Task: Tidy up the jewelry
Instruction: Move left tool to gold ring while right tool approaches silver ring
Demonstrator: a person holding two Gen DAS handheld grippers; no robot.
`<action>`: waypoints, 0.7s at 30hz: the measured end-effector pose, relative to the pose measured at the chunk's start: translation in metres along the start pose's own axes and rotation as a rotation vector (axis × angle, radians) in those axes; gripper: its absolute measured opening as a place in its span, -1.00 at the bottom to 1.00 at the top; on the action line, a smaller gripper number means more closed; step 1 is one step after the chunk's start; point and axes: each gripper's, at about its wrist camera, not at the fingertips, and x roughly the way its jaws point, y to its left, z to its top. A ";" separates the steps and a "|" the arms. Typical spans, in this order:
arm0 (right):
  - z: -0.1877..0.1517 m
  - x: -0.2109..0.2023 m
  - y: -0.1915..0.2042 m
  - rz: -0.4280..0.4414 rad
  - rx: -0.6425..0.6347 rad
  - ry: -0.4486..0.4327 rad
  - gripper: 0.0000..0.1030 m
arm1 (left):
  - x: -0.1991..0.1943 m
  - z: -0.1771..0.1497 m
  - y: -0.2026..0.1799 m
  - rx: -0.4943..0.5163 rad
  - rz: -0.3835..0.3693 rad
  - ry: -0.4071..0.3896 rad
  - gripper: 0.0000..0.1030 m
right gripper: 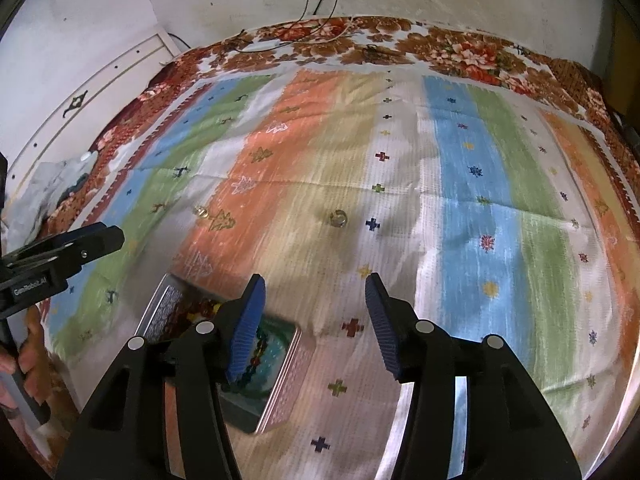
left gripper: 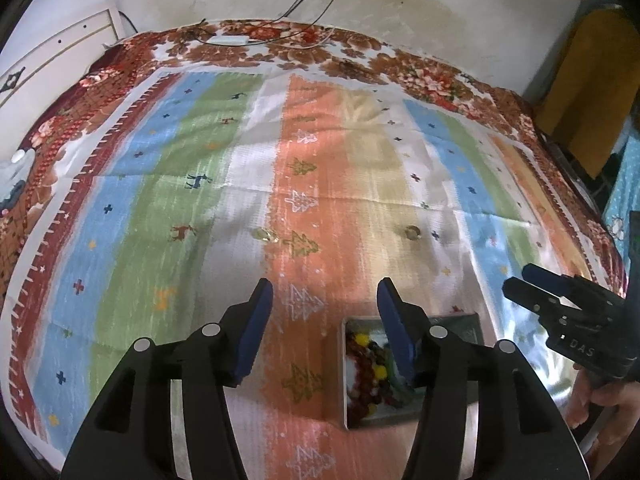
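An open metal tin (left gripper: 345, 376) holding a beaded necklace (left gripper: 362, 364) of dark red and yellow beads lies on the striped cloth. It also shows in the right wrist view (right gripper: 160, 308), next to its lid (right gripper: 280, 376). Two small rings lie further out: one (left gripper: 265, 234) (right gripper: 201, 211) on the left, one (left gripper: 411, 233) (right gripper: 339, 218) on the right. My left gripper (left gripper: 326, 320) is open and empty, hovering above the tin's left edge. My right gripper (right gripper: 316, 312) is open and empty, just right of the tin.
The striped cloth (left gripper: 320, 160) covers a bed with a floral blanket (left gripper: 420, 76) around it. A white charger and cables (left gripper: 228, 39) lie at the far edge by the wall. A white headboard (left gripper: 52, 52) stands at the left, a yellow board (left gripper: 592, 80) at the right.
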 end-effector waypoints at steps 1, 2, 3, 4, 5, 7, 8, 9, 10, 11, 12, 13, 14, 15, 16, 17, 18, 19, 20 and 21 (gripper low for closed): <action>0.001 0.002 -0.001 -0.001 0.005 0.004 0.01 | 0.004 0.004 0.002 -0.008 0.007 0.007 0.07; 0.003 0.006 -0.003 -0.001 0.009 0.011 0.02 | 0.007 0.006 0.004 -0.013 0.009 0.012 0.07; 0.005 0.010 -0.004 0.001 0.011 0.022 0.03 | 0.011 0.010 0.005 -0.017 0.006 0.020 0.08; 0.006 0.012 -0.006 0.002 0.015 0.028 0.03 | 0.013 0.012 0.006 -0.019 0.003 0.025 0.08; 0.007 0.015 -0.007 0.001 0.019 0.032 0.03 | 0.016 0.015 0.006 -0.022 0.001 0.029 0.08; 0.010 0.016 -0.007 -0.002 0.017 0.030 0.03 | 0.018 0.018 0.007 -0.019 0.005 0.029 0.08; 0.011 0.017 -0.007 -0.004 0.016 0.029 0.03 | 0.019 0.020 0.007 -0.018 0.007 0.028 0.08; 0.013 0.019 -0.006 -0.006 0.013 0.029 0.03 | 0.021 0.022 0.007 -0.016 0.007 0.029 0.08; 0.015 0.021 -0.005 -0.008 0.010 0.029 0.03 | 0.023 0.023 0.007 -0.014 0.010 0.032 0.10; 0.017 0.023 -0.005 -0.011 0.008 0.030 0.03 | 0.025 0.024 0.007 -0.013 0.015 0.035 0.11; 0.019 0.026 -0.005 -0.015 0.006 0.033 0.03 | 0.029 0.025 0.008 -0.013 0.022 0.043 0.11; 0.020 0.027 -0.005 -0.016 0.006 0.035 0.03 | 0.033 0.026 0.009 -0.014 0.026 0.051 0.11; 0.022 0.029 -0.005 -0.016 0.007 0.037 0.03 | 0.035 0.026 0.009 -0.014 0.029 0.057 0.11; 0.023 0.031 -0.006 -0.016 0.008 0.040 0.03 | 0.037 0.027 0.010 -0.015 0.032 0.063 0.11; 0.023 0.032 -0.006 -0.018 0.008 0.041 0.03 | 0.039 0.028 0.011 -0.015 0.034 0.065 0.11; 0.024 0.034 -0.006 -0.022 0.006 0.043 0.03 | 0.041 0.029 0.012 -0.016 0.037 0.067 0.11; 0.025 0.037 -0.007 -0.026 0.004 0.045 0.03 | 0.043 0.030 0.013 -0.017 0.041 0.071 0.11; 0.026 0.039 -0.007 -0.030 0.003 0.048 0.03 | 0.046 0.031 0.014 -0.018 0.044 0.074 0.11; 0.027 0.041 -0.006 -0.032 0.002 0.051 0.03 | 0.047 0.032 0.014 -0.018 0.046 0.077 0.11; 0.028 0.044 -0.007 -0.036 0.003 0.055 0.03 | 0.050 0.033 0.014 -0.018 0.048 0.081 0.11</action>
